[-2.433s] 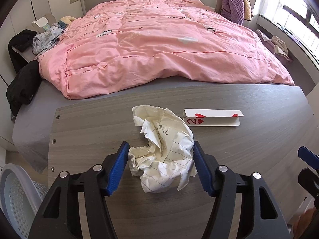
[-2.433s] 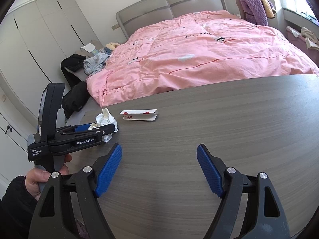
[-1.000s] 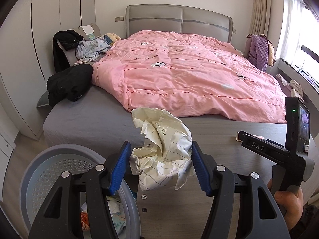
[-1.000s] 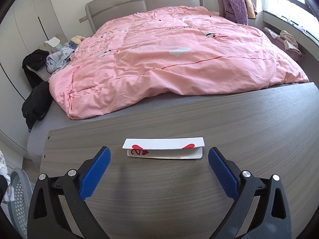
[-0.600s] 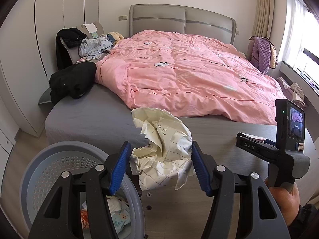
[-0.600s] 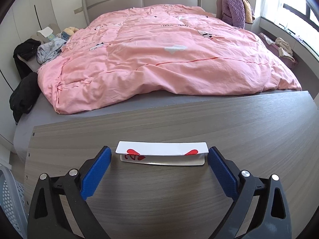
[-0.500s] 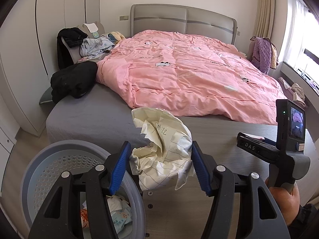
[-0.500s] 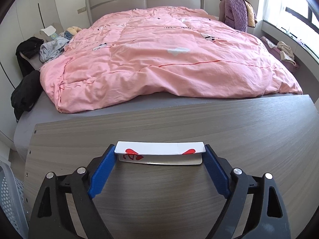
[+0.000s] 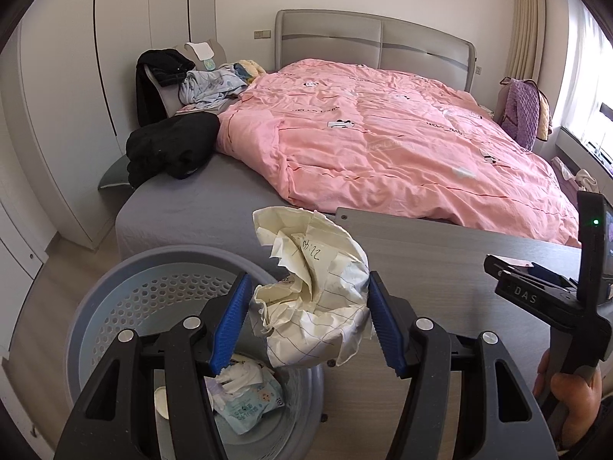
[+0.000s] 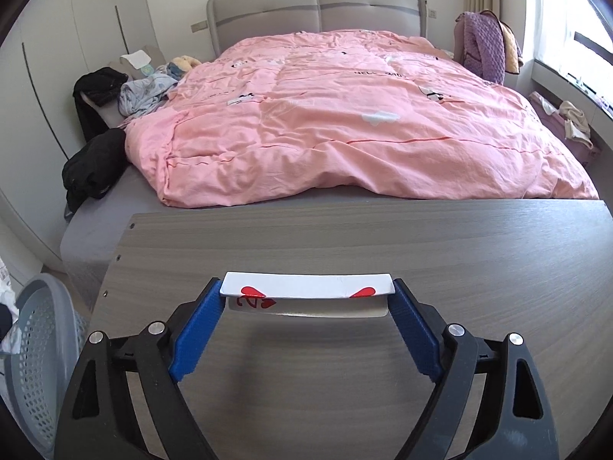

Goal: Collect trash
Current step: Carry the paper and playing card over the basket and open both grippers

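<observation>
The left gripper (image 9: 306, 320) has its jaws clenched on a crumpled paper ball (image 9: 312, 301), one blue pad pressed into each side of it. The ball is carried off the table, with the grey perforated basket (image 9: 126, 295) below and slightly left of the jaws; in my judgement it is held there so that a release drops it in. The basket already holds a tissue wad and a wet-wipe pack. The paper is cream and white lined sheet, heavily creased, with handwriting on an upper fold, and it bulges above and below the pads. The right gripper (image 10: 306, 295) has its jaws closed on a folded playing card (image 10: 306, 287), gripping it end to end at the fingertips, just over the wooden table (image 10: 479, 253); whether the card's lower flap touches the surface cannot be told. The card is white with red hearts and a red "2", folded lengthwise. The edgewise grip appears chosen because a flat card offers nothing else to pinch.
</observation>
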A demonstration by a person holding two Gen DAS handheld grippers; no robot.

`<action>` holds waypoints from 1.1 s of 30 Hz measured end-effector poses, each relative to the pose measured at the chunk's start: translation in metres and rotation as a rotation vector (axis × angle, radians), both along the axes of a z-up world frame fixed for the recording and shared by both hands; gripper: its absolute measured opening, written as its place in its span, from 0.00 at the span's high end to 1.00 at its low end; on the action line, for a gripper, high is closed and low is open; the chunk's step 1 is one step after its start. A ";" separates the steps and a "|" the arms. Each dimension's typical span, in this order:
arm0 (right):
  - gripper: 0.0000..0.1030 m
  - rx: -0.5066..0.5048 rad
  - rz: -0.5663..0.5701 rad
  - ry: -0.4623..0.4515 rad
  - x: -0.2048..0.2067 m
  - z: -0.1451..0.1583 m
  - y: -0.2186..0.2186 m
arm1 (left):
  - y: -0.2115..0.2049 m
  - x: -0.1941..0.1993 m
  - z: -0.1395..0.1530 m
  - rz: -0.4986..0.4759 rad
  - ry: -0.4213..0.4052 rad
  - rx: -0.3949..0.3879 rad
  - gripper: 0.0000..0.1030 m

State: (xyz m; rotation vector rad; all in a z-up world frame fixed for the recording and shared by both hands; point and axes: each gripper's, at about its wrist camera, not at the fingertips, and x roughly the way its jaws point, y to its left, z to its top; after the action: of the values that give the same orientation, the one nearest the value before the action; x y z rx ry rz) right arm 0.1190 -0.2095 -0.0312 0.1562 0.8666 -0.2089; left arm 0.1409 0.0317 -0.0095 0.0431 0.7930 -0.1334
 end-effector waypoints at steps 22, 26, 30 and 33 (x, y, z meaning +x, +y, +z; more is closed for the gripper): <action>0.18 0.115 0.570 -0.037 -0.033 0.034 0.180 | 0.129 -0.035 -0.024 0.261 0.059 0.061 0.43; 0.18 0.129 0.622 -0.026 -0.026 0.031 0.197 | 0.140 -0.035 -0.027 0.285 0.062 0.055 0.43; 0.18 0.124 0.655 -0.010 -0.021 0.026 0.210 | 0.147 -0.033 -0.030 0.301 0.066 0.049 0.43; 0.18 0.129 0.667 -0.002 -0.018 0.023 0.215 | 0.151 -0.034 -0.031 0.308 0.068 0.044 0.43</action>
State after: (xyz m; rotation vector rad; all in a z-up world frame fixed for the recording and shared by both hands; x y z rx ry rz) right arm 0.1009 0.0059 -0.0078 -0.0190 0.8866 0.4708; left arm 0.1071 0.1828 -0.0405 -0.0424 0.8611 0.1754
